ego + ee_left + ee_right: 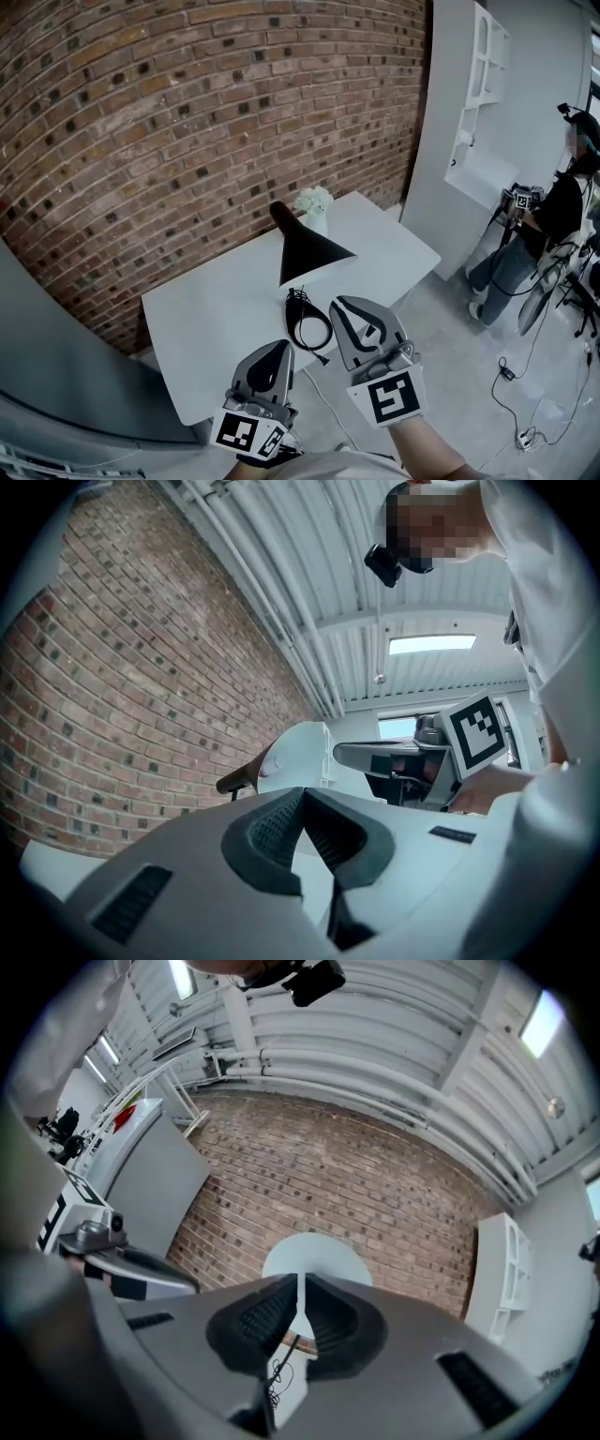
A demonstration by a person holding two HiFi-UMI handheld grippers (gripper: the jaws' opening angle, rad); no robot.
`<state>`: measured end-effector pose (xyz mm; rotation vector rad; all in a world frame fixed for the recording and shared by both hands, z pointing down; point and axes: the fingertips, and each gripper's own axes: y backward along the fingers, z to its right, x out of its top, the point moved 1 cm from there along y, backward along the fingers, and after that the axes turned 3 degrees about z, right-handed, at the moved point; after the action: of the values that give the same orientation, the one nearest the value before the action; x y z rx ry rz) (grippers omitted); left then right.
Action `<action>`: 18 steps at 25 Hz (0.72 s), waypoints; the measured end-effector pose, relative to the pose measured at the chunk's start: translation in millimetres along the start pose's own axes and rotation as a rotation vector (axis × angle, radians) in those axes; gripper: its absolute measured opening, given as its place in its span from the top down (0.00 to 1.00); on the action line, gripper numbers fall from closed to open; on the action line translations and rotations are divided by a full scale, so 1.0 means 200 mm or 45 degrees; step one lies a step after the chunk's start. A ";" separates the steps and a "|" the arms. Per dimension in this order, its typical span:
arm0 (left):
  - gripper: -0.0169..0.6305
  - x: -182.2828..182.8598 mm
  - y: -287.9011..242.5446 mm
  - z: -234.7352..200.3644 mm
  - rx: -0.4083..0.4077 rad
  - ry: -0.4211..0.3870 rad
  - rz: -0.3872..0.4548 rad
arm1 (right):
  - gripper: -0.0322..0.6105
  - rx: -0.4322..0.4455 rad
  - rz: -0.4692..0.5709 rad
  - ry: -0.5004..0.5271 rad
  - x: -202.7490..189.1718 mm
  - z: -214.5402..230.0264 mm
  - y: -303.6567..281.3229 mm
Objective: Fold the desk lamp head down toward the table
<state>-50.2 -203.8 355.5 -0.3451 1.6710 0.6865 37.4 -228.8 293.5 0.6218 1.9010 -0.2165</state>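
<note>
The desk lamp stands on the white table (394,246), its black cone shade (314,253) tilted on a wooden arm (280,214). Its black cord (307,326) lies coiled in front of it. My left gripper (282,348) and right gripper (343,307) hover over the table's near edge, short of the lamp, both shut and empty. In the left gripper view the shut gripper (302,797) points at the shade's white inside (295,754) and the wooden arm (239,778). From the right gripper view, the shut gripper (301,1283) faces the shade's white inside (314,1258), with the cord (278,1369) below.
A small white vase of flowers (315,204) stands behind the lamp against the brick wall (169,112). A white shelf unit (483,103) is at the right. A seated person (534,234) and floor cables (525,403) are at the far right. A grey panel (66,356) borders the left.
</note>
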 end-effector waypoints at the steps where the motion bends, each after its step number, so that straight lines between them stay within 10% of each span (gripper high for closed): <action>1: 0.96 0.00 -0.01 0.00 -0.004 -0.001 0.000 | 0.92 0.000 -0.005 0.031 0.00 0.01 0.00; 18: 0.96 0.04 -0.12 0.00 0.001 -0.024 -0.002 | 0.75 -0.010 -0.069 0.548 0.12 0.15 -0.12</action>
<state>-38.5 -220.9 342.2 -0.3388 1.6527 0.6859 42.5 -254.8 256.8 0.6492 2.3328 -0.1149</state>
